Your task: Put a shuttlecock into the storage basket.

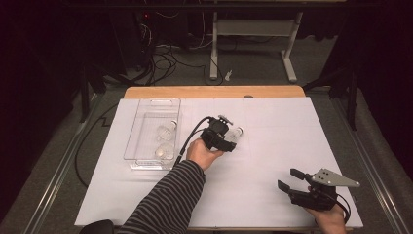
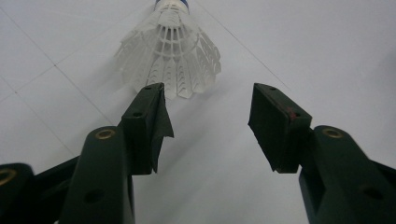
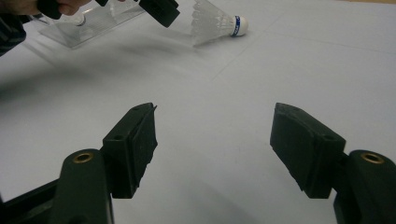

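The shuttlecock (image 1: 235, 133) lies on its side on the white sheet (image 1: 272, 146), just right of the tray (image 1: 146, 117); its long axis runs away from the tray, cork end far, skirt toward the left gripper (image 2: 208, 126). That gripper's jaws stand apart just short of the skirt, holding nothing; the right gripper (image 1: 288, 179), well apart from the tray, is likewise spread and empty.

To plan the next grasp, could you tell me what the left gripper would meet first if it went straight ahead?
Probably the shuttlecock lying just beyond the open left gripper, slightly toward its left jaw.
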The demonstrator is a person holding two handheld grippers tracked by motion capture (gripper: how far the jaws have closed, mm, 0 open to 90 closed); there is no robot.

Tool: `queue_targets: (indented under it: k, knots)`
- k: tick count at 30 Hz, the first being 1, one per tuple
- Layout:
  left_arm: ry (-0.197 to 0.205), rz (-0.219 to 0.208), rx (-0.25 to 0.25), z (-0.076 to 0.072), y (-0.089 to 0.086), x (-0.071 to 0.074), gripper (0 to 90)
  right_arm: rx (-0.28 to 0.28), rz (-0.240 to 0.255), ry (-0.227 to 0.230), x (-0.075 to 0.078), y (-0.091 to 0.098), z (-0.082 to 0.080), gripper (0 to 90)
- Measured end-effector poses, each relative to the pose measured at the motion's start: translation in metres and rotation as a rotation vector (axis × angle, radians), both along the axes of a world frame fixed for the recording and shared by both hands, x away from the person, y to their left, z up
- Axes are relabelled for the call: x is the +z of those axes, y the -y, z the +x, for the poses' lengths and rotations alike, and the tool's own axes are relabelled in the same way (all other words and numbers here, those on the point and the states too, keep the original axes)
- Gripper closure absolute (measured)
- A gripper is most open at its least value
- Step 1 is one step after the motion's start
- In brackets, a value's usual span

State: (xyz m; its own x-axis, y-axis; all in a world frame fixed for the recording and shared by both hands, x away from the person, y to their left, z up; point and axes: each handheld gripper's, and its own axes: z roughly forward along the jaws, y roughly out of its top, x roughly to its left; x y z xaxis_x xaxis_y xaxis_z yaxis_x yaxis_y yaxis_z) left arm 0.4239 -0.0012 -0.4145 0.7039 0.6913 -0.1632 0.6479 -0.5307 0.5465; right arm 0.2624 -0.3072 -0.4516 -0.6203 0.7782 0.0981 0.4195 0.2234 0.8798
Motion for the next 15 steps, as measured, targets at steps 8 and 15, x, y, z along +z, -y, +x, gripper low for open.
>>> queue_targets:
  k: [8,15]
  knots:
    - [-0.003,0.008,-0.013,0.003,0.007,0.002,48.9,-0.001,0.002,-0.002,0.0,0.0,0.0,31.9]
    - [-0.016,0.016,-0.017,0.006,0.014,0.001,51.7,-0.003,0.007,-0.002,0.0,0.0,0.0,31.8]
